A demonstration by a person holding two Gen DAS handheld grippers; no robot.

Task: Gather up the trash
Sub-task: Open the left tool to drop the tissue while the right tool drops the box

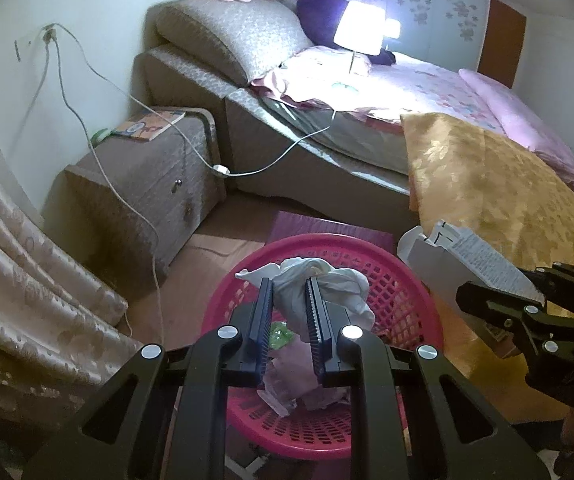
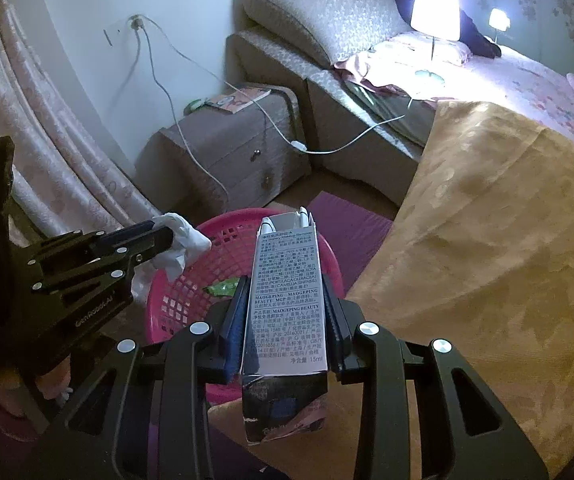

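Left wrist view shows one pink plastic laundry-style basket point(image 1: 403, 300) on the floor beside the bed point(image 1: 327, 148), with a green wrapper point(image 1: 281, 336) and pale pink crumpled plastic point(image 1: 291, 380) lying inside it. The left gripper point(image 1: 289, 312) hovers over the basket, its two fingers closed around one crumpled white tissue point(image 1: 327, 284) that bulges out above and to the right of the pads. The right gripper point(image 2: 287, 320) has its two fingers clamped on one tall narrow carton point(image 2: 287, 300), grey-white with a dark torn lower end and an open top flap; the carton sits above the basket's near rim, next to the gold bedspread point(image 2: 487, 240). Print on the carton reads "Makeup Remover", "MAOGEPING BEAUTY" and "15ml", among lines of small Chinese text. The left gripper's body bears lettering that appears to read "GenRobot.AI". One lit lamp point(image 2: 435, 12) stands on the bed, and one nightstand point(image 1: 143, 176) carries one book point(image 1: 155, 124).
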